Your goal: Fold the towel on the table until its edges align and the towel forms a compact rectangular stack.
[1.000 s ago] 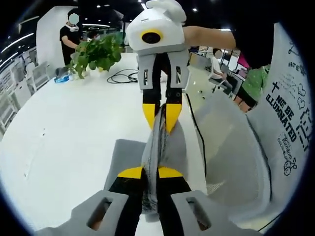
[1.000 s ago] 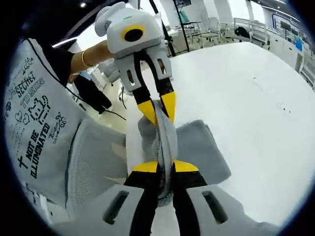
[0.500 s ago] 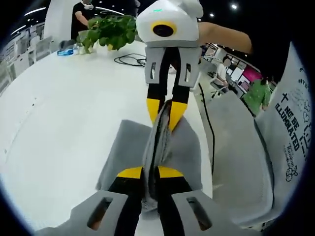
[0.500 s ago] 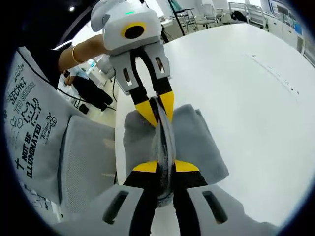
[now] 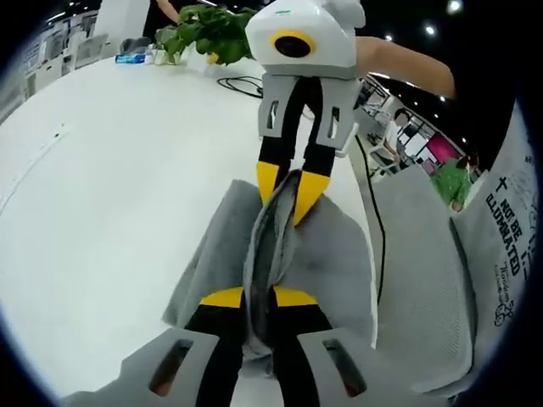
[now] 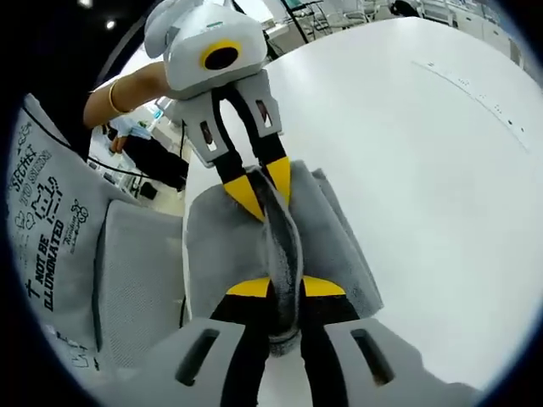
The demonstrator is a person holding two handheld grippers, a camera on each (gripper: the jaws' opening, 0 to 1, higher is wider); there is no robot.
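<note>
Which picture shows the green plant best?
The left gripper view. The green plant sits at the far end of the white table, leaves clear near the top edge. The right gripper view faces the other way, over the grey towel and the table, so it gives no look at the plant.

Large white table (image 5: 102, 170) fills the 9 o'clock half of the left gripper view; same table (image 6: 441, 153) fills the 3 o'clock half of the right gripper view. Potted green plant (image 5: 208, 30) on the far end at 11 o'clock, black cable (image 5: 242, 83) coiled just beside it. Grey mesh chair (image 5: 416, 254) at 4 o'clock, close against the table edge; same chair (image 6: 136, 280) at 8 o'clock in the right gripper view. Ceiling dark with small round lights (image 5: 456, 7). More chairs (image 6: 318, 21) stand beyond the table at 12 o'clock.
</note>
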